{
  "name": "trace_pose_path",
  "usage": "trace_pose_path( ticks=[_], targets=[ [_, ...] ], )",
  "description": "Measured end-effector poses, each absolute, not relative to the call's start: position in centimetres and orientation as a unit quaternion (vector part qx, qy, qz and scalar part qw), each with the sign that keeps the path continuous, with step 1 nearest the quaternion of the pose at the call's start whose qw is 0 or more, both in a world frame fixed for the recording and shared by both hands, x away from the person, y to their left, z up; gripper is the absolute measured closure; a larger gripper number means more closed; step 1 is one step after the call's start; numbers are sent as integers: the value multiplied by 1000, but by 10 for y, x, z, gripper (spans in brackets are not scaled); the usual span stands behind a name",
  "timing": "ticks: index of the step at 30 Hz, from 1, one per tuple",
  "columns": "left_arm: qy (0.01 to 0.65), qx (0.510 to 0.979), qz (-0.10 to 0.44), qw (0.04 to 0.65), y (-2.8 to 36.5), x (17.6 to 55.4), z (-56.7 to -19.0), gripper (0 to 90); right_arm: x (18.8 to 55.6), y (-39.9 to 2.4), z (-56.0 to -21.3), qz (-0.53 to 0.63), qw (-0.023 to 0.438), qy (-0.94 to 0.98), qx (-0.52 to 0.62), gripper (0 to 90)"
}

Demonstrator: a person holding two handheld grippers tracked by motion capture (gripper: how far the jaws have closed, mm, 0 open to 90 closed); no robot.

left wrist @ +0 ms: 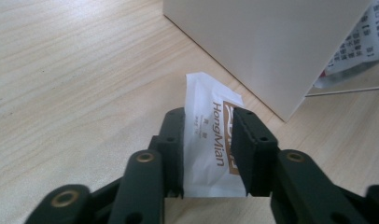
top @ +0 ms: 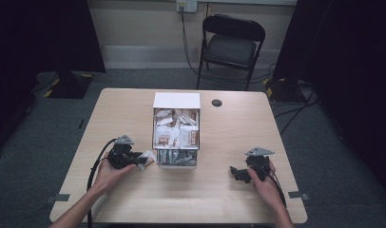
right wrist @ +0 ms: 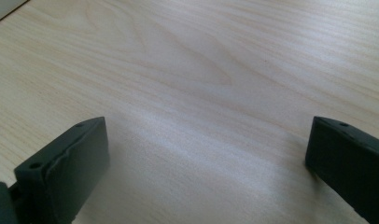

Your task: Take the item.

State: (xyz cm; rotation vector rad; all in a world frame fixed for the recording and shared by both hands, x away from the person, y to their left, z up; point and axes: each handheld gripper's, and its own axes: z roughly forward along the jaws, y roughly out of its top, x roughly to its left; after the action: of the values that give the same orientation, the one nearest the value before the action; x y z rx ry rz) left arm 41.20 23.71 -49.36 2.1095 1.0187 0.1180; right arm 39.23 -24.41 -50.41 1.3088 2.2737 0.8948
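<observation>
A white sachet [left wrist: 211, 126] with brown "HongMian" lettering stands between the jaws of my left gripper [left wrist: 208, 116]. The jaws sit apart on either side of it and do not pinch it. In the high view the left gripper [top: 142, 158] and the sachet [top: 148, 156] lie just left of the front corner of a white box [top: 177, 100] full of similar sachets. My right gripper [top: 236, 172] rests low over the table at the right, pointing left. Its jaws [right wrist: 206, 135] are spread wide over bare wood with nothing between them.
The box's plain white side wall [left wrist: 271, 46] rises close ahead of the left gripper, with a printed wrapper [left wrist: 355, 46] behind its corner. A small black disc [top: 217, 102] lies on the wooden table [top: 124, 114] behind the box. A black folding chair [top: 231, 45] stands beyond the table.
</observation>
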Motion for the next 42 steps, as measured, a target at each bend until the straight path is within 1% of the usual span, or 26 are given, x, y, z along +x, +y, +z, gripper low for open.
trace_pose_path(
  ticks=[5, 7, 14, 18, 20, 23, 25, 28, 30, 33, 36, 38, 40, 41, 42],
  targets=[
    [401, 830, 43, 386, 237, 413, -495, 574, 392, -244, -504, 317, 184, 806, 464, 0],
    [403, 830, 43, 383, 236, 413, -496, 510, 392, -244, -504, 317, 184, 806, 464, 0],
    [413, 828, 45, 377, 238, 415, -496, 378, 392, -244, -504, 317, 184, 806, 464, 0],
    [413, 824, 42, 386, 240, 415, -493, 310, 392, -244, -504, 317, 184, 806, 464, 0],
    [415, 820, 50, 390, 240, 415, -489, 251, 392, -244, -504, 317, 184, 806, 464, 0],
    [416, 817, 60, 395, 242, 414, -486, 227, 392, -244, -504, 317, 184, 806, 464, 0],
    [414, 814, 58, 403, 246, 414, -482, 214, 392, -244, -504, 317, 184, 806, 464, 0],
    [409, 809, 75, 415, 251, 412, -473, 191, 392, -244, -504, 317, 184, 806, 464, 0],
    [417, 800, 75, 424, 256, 410, -469, 192, 392, -244, -504, 317, 184, 806, 464, 0],
    [416, 799, 92, 424, 260, 406, -463, 195, 392, -244, -504, 317, 184, 806, 464, 0],
    [413, 790, 92, 444, 269, 401, -454, 192, 392, -244, -504, 317, 184, 806, 464, 0],
    [418, 788, 90, 444, 272, 399, -451, 187, 392, -244, -504, 317, 184, 806, 464, 0],
    [422, 787, 103, 439, 276, 397, -447, 192, 392, -244, -504, 317, 184, 806, 464, 0],
    [424, 787, 121, 433, 280, 394, -444, 196, 392, -244, -504, 317, 184, 806, 464, 0],
    [424, 787, 121, 433, 280, 394, -444, 199, 392, -244, -504, 317, 184, 806, 464, 0]
  ],
)
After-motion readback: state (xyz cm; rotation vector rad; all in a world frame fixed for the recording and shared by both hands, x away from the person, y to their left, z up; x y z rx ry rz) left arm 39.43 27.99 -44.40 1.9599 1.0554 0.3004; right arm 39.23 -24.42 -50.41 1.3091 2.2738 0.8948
